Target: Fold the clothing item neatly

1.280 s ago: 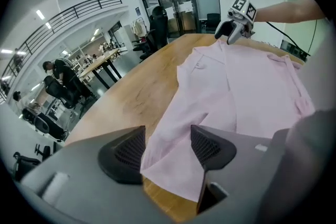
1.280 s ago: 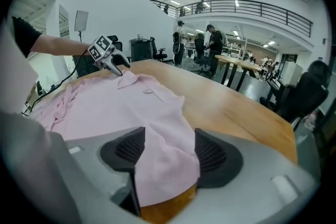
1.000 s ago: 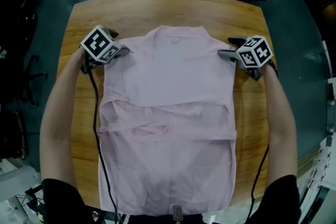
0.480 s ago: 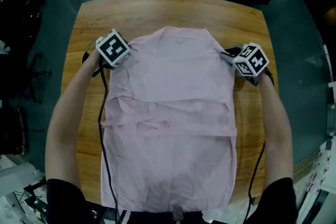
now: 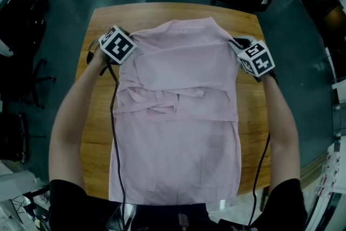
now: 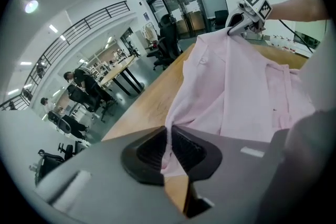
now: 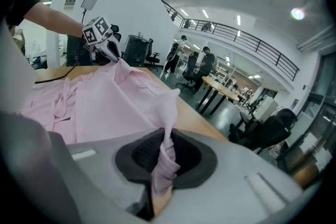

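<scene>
Two grippers share one pink shirt [image 5: 178, 116] in the head view. The left gripper [image 5: 127, 44] has one shoulder corner at its fingertips and the right gripper [image 5: 237, 45] has the other. The collar edge stretches between them. The rest of the shirt runs back from both grippers toward the person, over the wooden table [image 5: 162, 12] beneath them. Just behind the grippers a crumpled band of cloth, probably the folded sleeves, crosses the shirt. A black cable [image 5: 114, 132] trails back from the left gripper along the shirt's edge.

In the left gripper view, the jaws have just been closing and now pinch a thin ridge of pink fabric between their dark pads. From the jaws the cloth rises and fans out ahead and to the right, reaching the right gripper far ahead. Bare table wood shows ahead on the left of the cloth.

In the right gripper view, the jaws have likewise just been closing and now squeeze a bunched twist of the shirt between the pads. The fabric spreads ahead and to the left, up to the left gripper beyond. The table edge lies just ahead on the right.
</scene>
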A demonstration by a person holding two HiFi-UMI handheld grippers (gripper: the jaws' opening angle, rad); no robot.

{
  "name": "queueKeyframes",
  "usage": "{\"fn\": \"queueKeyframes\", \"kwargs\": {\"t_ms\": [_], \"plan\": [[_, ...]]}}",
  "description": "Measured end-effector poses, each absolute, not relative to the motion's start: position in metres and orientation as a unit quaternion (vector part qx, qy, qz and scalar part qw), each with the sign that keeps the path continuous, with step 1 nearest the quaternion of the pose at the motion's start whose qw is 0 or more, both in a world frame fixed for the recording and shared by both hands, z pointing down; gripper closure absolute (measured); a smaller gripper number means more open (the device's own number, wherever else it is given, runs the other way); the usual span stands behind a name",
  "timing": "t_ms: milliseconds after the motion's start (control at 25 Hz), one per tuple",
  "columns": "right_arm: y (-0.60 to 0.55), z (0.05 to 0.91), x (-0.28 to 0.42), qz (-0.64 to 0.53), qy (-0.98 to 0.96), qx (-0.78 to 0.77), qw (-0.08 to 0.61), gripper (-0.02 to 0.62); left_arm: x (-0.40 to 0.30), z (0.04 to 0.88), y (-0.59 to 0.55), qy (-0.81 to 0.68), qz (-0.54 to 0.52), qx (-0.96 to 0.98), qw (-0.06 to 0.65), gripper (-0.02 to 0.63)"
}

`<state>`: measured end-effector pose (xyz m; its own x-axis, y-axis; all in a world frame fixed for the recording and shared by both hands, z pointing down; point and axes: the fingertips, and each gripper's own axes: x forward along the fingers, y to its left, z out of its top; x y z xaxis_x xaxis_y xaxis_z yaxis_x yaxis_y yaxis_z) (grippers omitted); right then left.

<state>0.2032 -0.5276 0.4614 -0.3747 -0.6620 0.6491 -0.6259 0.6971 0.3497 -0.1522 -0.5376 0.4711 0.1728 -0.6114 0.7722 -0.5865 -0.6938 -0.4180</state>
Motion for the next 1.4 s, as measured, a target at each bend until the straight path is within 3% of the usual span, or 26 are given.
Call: {"fn": "queueKeyframes", "kwargs": {"t_ms": [240,640,960,1400], "plan": [[-0.473,0.407,0.185,-0.06,-0.828,0.432,0.353,0.558,-0.162,0.425,-0.486,0.398,-0.476,-0.784,0.035,0.568],[-0.34,0.42,0.186,-0.063,-0.855,0.417,0.303,0.558,-0.158,0.442,-0.347,0.345,-0.49,-0.799,0.05,0.568],[-0.237,0.502,0.181,-0.056,-0.862,0.339,0.372,0.557,-0.164,0.507,-0.241,0.305,-0.546,-0.78,0.013,0.566],[-0.188,0.572,0.184,-0.117,-0.823,0.288,0.476,0.554,-0.168,0.577,-0.172,0.292,-0.586,-0.754,-0.05,0.561]]}}
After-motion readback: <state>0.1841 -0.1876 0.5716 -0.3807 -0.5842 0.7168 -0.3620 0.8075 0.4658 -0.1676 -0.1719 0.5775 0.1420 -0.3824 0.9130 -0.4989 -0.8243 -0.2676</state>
